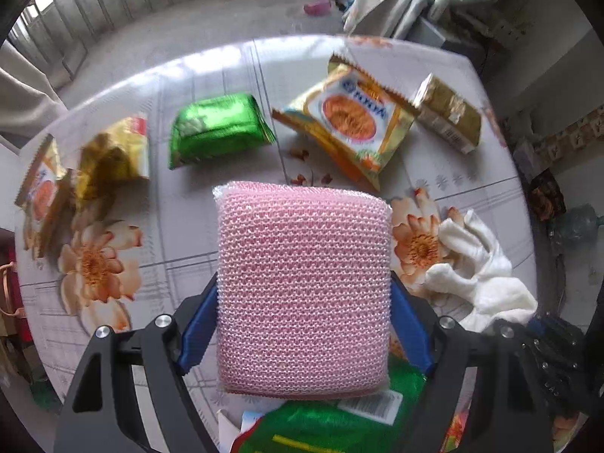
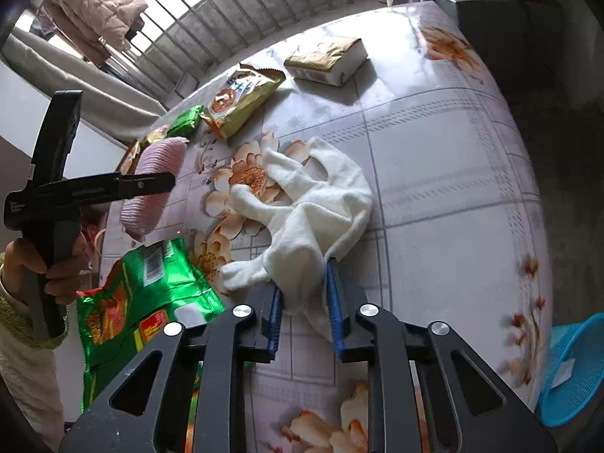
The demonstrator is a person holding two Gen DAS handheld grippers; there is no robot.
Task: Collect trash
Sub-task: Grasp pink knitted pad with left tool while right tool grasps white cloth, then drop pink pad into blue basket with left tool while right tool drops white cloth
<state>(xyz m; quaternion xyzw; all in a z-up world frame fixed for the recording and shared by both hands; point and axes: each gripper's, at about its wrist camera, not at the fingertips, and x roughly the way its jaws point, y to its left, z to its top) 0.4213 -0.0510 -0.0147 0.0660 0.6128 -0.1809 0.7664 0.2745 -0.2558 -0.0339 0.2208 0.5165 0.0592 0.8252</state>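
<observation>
My left gripper is shut on a pink mesh sponge and holds it above the floral table; the sponge also shows in the right wrist view. My right gripper is shut on a white cloth that lies crumpled on the table. Wrappers lie around: a small green one, an orange biscuit packet, a gold box, a crumpled gold wrapper, another biscuit packet, and a large green bag under the left gripper.
The round table has a flowered plastic cover. A blue mesh basket stands on the floor past the table's right edge. A railing and hanging clothes are at the back. Grey furniture stands beyond the table.
</observation>
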